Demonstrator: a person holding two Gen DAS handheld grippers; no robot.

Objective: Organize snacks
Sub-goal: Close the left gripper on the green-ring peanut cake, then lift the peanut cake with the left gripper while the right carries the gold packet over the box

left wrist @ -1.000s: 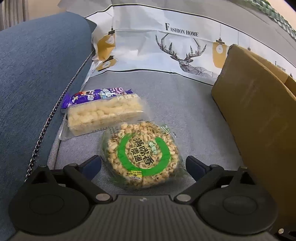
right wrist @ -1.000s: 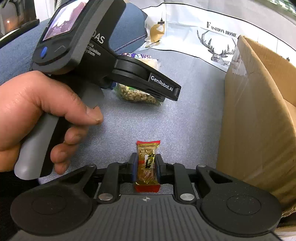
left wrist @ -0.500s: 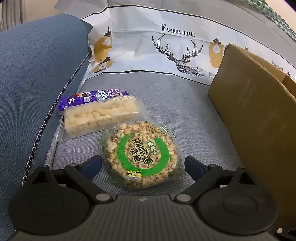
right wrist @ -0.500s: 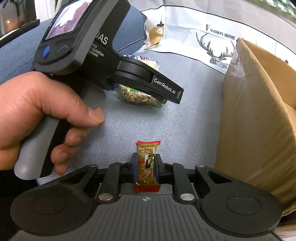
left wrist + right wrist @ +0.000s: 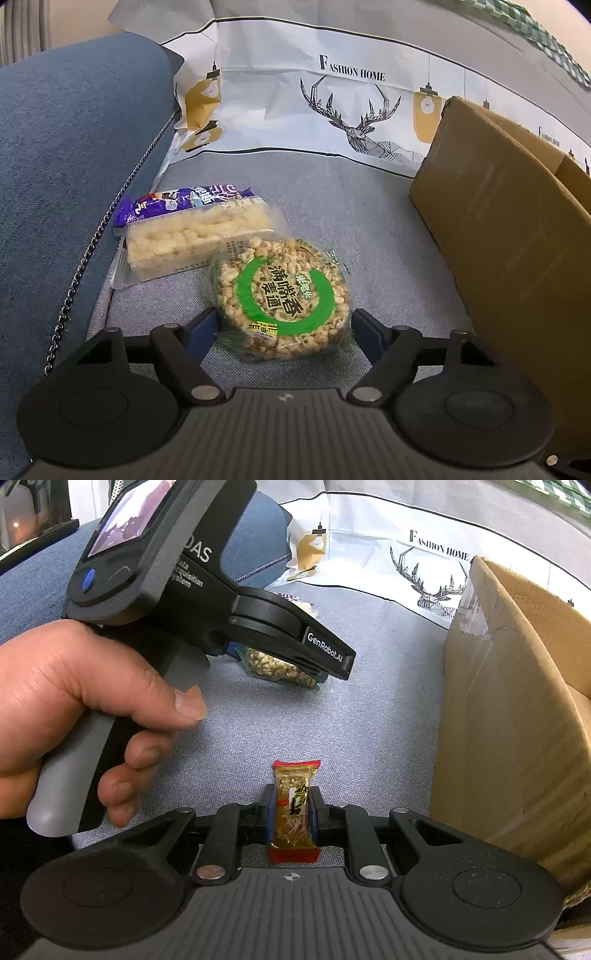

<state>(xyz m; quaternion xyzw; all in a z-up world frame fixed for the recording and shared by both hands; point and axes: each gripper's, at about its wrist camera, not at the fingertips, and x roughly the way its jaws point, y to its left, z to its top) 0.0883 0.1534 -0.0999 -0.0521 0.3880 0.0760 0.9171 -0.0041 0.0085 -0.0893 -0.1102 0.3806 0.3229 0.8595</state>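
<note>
The left gripper (image 5: pixel 282 328) straddles the round green-labelled puffed-grain cake (image 5: pixel 282 297) on the grey cushion (image 5: pixel 351 221); its jaws have just been closing, and pad contact is unclear. At ten o'clock lies a purple-topped rice bar pack (image 5: pixel 192 229). The right gripper (image 5: pixel 291 808) is clamped on a small red-ended nut bar (image 5: pixel 293 805). The brown cardboard box (image 5: pixel 517 701), at three o'clock, is cut off.

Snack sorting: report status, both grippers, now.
Left gripper closing around round puffed-grain cake. Right gripper shut on small bar. Cardboard box at right, nothing blocking.
</note>
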